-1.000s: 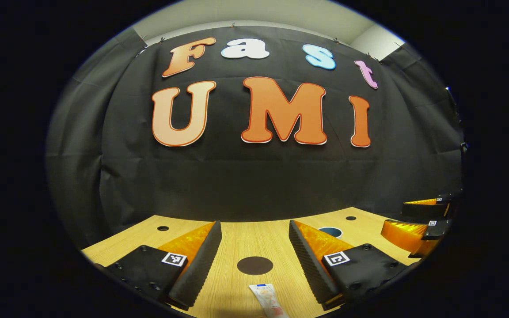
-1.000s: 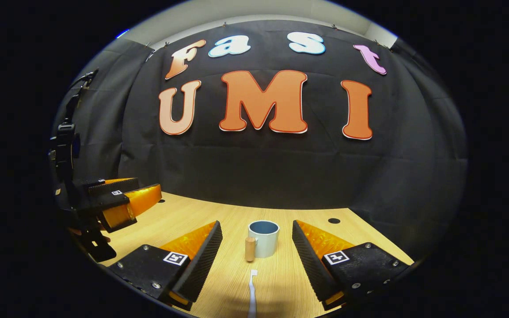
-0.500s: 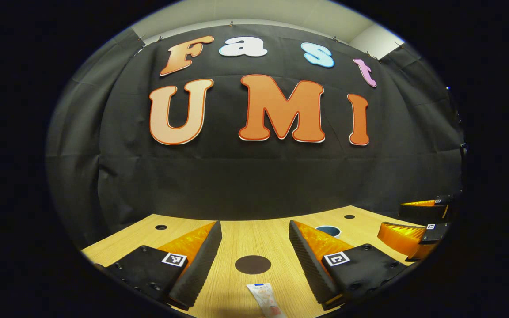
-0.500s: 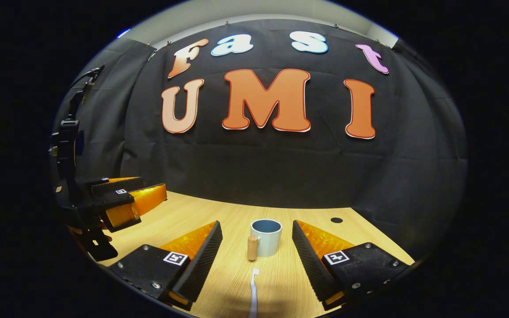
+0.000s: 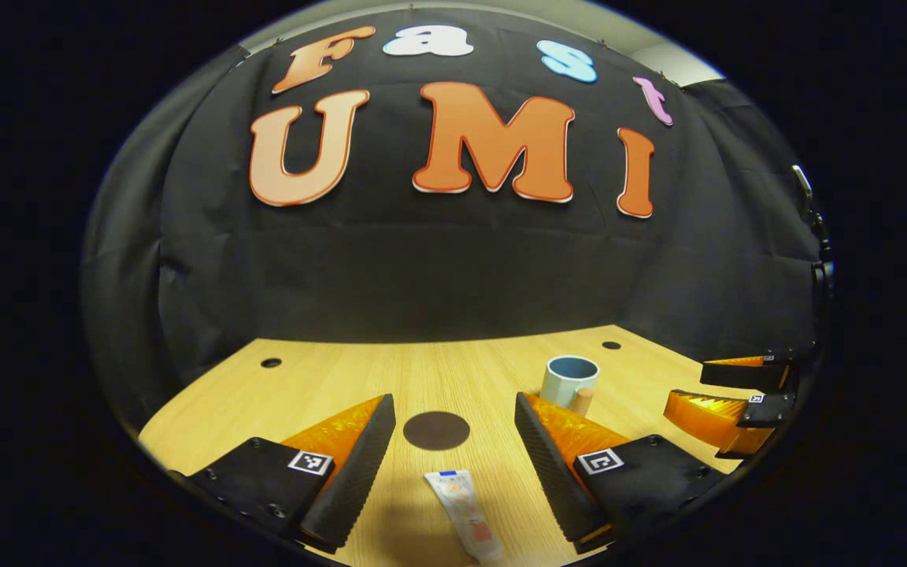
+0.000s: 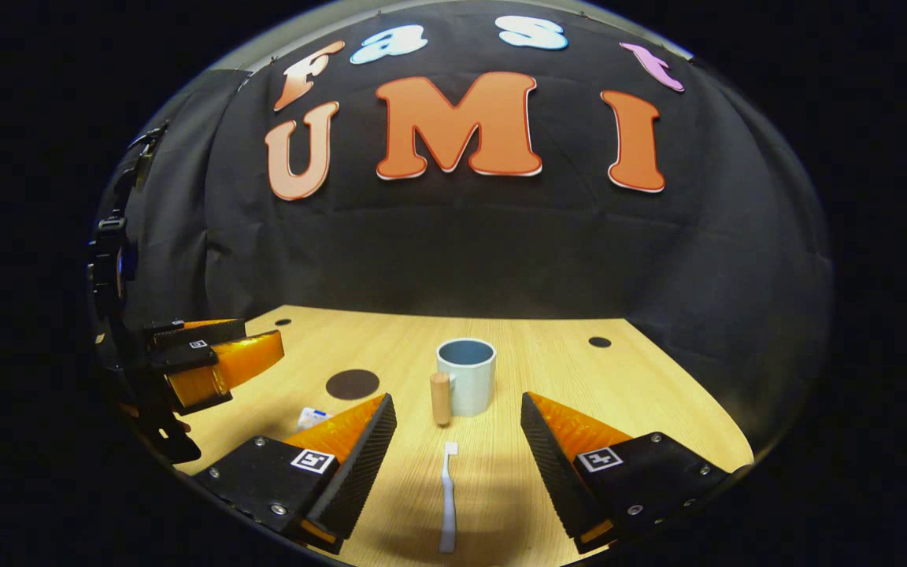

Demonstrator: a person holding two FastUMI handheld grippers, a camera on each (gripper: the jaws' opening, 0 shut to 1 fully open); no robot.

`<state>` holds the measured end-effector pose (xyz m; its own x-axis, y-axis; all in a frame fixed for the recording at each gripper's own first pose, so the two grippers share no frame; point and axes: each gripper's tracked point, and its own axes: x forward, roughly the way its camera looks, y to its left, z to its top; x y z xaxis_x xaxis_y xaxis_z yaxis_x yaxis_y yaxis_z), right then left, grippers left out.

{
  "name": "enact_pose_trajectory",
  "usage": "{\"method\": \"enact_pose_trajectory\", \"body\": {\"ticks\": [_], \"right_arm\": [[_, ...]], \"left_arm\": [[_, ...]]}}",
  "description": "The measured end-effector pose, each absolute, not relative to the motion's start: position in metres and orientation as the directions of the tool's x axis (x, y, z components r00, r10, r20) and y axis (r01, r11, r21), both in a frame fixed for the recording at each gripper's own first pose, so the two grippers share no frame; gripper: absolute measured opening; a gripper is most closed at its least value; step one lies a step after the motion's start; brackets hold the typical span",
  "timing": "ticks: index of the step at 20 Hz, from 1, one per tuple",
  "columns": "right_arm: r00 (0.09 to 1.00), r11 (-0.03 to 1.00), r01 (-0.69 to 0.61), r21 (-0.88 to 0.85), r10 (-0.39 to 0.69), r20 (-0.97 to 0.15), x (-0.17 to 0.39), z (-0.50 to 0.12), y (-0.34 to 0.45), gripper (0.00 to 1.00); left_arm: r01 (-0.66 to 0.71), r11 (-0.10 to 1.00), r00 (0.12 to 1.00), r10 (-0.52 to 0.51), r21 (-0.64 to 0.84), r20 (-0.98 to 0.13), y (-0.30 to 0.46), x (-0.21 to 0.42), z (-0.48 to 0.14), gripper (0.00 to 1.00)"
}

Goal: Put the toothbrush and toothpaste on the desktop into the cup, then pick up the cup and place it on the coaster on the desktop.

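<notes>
White toothpaste tube (image 5: 463,516) with a blue band at its far end lies flat on the light wooden desktop (image 5: 327,378), at 6 o'clock in the left gripper view, between the left gripper's (image 5: 450,465) two black-padded orange fingers, touching neither. Flat dark brown round coaster (image 5: 436,431) sits just past the tube at 12 o'clock from it, bare. Pale blue-grey cup (image 5: 569,380) with a wooden handle stands upright at 2 o'clock from the coaster, handle on its right side.

Right gripper view: white toothbrush (image 6: 447,506) lies flat at 6 o'clock, head toward the cup (image 6: 466,385), between the right gripper's (image 6: 457,465) fingers, no contact. Cup upright at centre, handle on its left, nothing seen inside. Coaster (image 6: 352,383) at 9 o'clock from the cup, tube end (image 6: 312,416) peeking near the finger.

Left gripper jaws spread wide, holding nothing. Right gripper jaws spread wide, holding nothing. The other gripper (image 5: 729,402) shows at 3 o'clock in the left gripper view, above the desktop.
</notes>
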<state>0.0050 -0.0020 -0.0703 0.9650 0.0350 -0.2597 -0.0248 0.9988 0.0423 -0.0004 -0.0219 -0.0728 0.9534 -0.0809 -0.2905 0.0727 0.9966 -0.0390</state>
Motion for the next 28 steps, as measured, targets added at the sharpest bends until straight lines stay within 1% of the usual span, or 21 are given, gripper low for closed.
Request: {"method": "enact_pose_trajectory", "body": {"ticks": [4, 10, 12, 13, 14, 15, 16, 17, 18, 19, 20, 21, 24, 25, 27, 28], "right_arm": [[0.931, 0.999, -0.04, 0.036, 0.051, -0.36, 0.005, -0.097, 0.003, 0.94], [0.873, 0.997, -0.078, 0.009, 0.073, -0.482, 0.005, -0.135, 0.016, 0.94], [0.85, 0.996, -0.085, 0.01, 0.078, -0.52, 0.005, -0.145, 0.016, 0.91], [0.838, 0.996, -0.088, 0.013, 0.081, -0.54, 0.005, -0.151, 0.017, 0.87], [0.825, 0.996, -0.091, 0.017, 0.085, -0.559, 0.006, -0.16, 0.018, 0.86], [0.811, 0.995, -0.098, 0.02, 0.091, -0.578, 0.006, -0.167, 0.02, 0.86], [0.797, 0.995, -0.102, 0.021, 0.094, -0.596, 0.005, -0.174, 0.021, 0.86], [0.787, 0.994, -0.105, 0.017, 0.094, -0.609, 0.005, -0.178, 0.02, 0.86], [0.779, 0.994, -0.105, 0.009, 0.087, -0.621, 0.005, -0.183, 0.019, 0.86], [0.772, 0.995, -0.105, 0.0, 0.081, -0.63, 0.004, -0.183, 0.018, 0.86], [0.768, 0.995, -0.102, -0.005, 0.075, -0.636, 0.003, -0.185, 0.017, 0.86], [0.764, 0.995, -0.099, -0.003, 0.074, -0.641, 0.003, -0.187, 0.017, 0.86], [0.746, 0.996, -0.094, 0.008, 0.076, -0.661, 0.002, -0.186, 0.017, 0.86], [0.739, 0.996, -0.092, 0.01, 0.076, -0.669, 0.002, -0.188, 0.018, 0.82], [0.726, 0.996, -0.088, 0.004, 0.067, -0.685, 0.002, -0.195, 0.019, 0.74], [0.719, 0.996, -0.089, -0.001, 0.063, -0.693, 0.002, -0.198, 0.017, 0.66]], "left_arm": [[0.075, 0.995, 0.893, -0.094, -0.059, -0.44, -0.023, -0.007, -0.111, 0.97], [0.069, 0.994, 0.787, -0.103, -0.079, -0.608, -0.029, -0.008, -0.162, 0.97], [0.072, 0.994, 0.757, -0.109, -0.084, -0.644, -0.029, -0.011, -0.159, 0.96], [0.073, 0.994, 0.745, -0.11, -0.082, -0.658, -0.028, -0.011, -0.157, 0.9], [0.075, 0.994, 0.733, -0.109, -0.079, -0.672, -0.029, -0.012, -0.158, 0.96], [0.08, 0.994, 0.72, -0.107, -0.071, -0.686, -0.029, -0.012, -0.157, 0.93], [0.087, 0.994, 0.701, -0.112, -0.072, -0.705, -0.03, -0.01, -0.155, 0.96], [0.094, 0.993, 0.686, -0.117, -0.072, -0.718, -0.032, -0.011, -0.154, 0.87], [0.096, 0.993, 0.668, -0.116, -0.069, -0.735, -0.032, -0.012, -0.154, 0.85], [0.097, 0.993, 0.649, -0.118, -0.073, -0.751, -0.033, -0.017, -0.156, 0.85], [0.095, 0.992, 0.634, -0.122, -0.079, -0.764, -0.036, -0.02, -0.165, 0.82], [0.09, 0.992, 0.619, -0.126, -0.089, -0.775, -0.038, -0.023, -0.169, 0.82], [0.083, 0.995, 0.609, -0.1, -0.062, -0.787, -0.022, -0.024, -0.172, 0.72], [0.061, 0.997, 0.6, -0.07, -0.042, -0.797, -0.013, -0.025, -0.17, 0.68], [0.063, 0.997, 0.598, -0.067, -0.036, -0.798, -0.021, -0.025, -0.171, 0.48], [0.064, 0.997, 0.606, -0.069, -0.039, -0.793, -0.02, -0.021, -0.17, 0.43]]}}
